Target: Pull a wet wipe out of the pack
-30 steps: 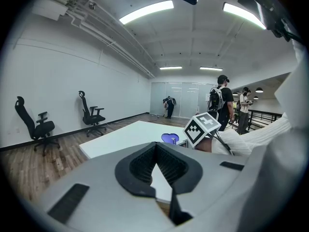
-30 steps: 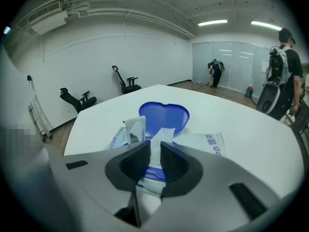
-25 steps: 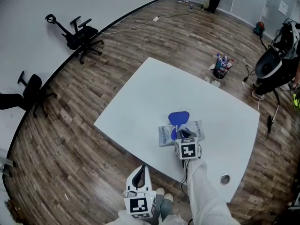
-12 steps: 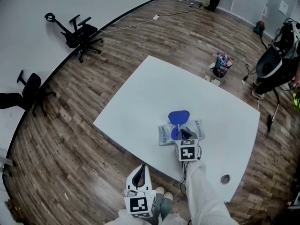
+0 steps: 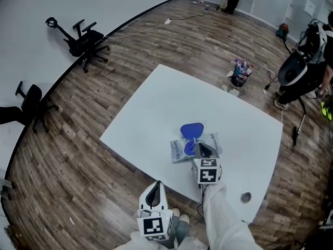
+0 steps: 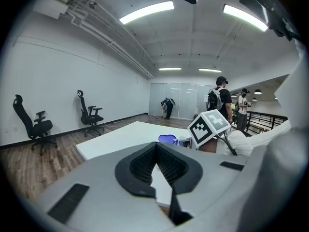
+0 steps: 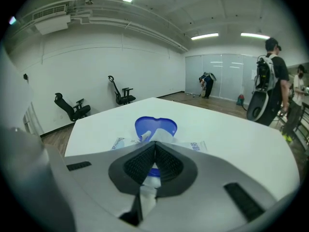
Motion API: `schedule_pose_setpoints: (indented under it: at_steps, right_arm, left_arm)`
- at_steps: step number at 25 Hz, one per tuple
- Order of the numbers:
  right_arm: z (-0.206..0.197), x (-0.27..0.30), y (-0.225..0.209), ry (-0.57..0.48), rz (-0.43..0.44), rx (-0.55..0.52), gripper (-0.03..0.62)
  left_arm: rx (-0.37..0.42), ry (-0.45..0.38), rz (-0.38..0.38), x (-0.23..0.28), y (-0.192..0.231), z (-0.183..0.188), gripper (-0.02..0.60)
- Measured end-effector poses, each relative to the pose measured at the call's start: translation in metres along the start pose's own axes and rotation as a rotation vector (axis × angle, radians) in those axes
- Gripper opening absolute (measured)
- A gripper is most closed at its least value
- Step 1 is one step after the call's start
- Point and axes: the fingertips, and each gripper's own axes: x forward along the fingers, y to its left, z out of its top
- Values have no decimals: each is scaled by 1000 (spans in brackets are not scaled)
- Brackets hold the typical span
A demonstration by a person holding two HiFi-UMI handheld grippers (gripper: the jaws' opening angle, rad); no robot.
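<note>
Head view shows my left gripper (image 5: pixel 154 194) nearest, off the table's (image 5: pixel 151 113) edge, jaws pressed together on nothing. Just beyond, my right gripper (image 7: pixel 154 146) is clenched on a wet wipe (image 7: pixel 161 134) that rises from the pack (image 5: pixel 179 150) lying flat on the table, blue lid (image 7: pixel 155 126) flipped open behind it. Office chairs (image 5: pixel 86 38) stand by the far wall.

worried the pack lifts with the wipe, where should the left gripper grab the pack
Probably the pack's flat left end, coming in low from the left: the open blue lid takes the far side, and the right gripper, shut on the wipe, holds the middle.
</note>
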Motion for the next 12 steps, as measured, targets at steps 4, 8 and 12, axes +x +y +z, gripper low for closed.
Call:
schedule_pose_setpoints:
  at_steps: [4,8,12]
  right_arm:
    - [5,-10,0,-19,-3,-11,9]
    - [10,-17,-1,-40,-4,-18,9]
    - [20,-25,-1,-65,-8,-22,9]
  left_arm:
    - [1,-11,-11,2,-6,2,0]
    - [-2,-20,-17,1,-13,7,0]
    - [6,-36,-22,0,-17,12,0]
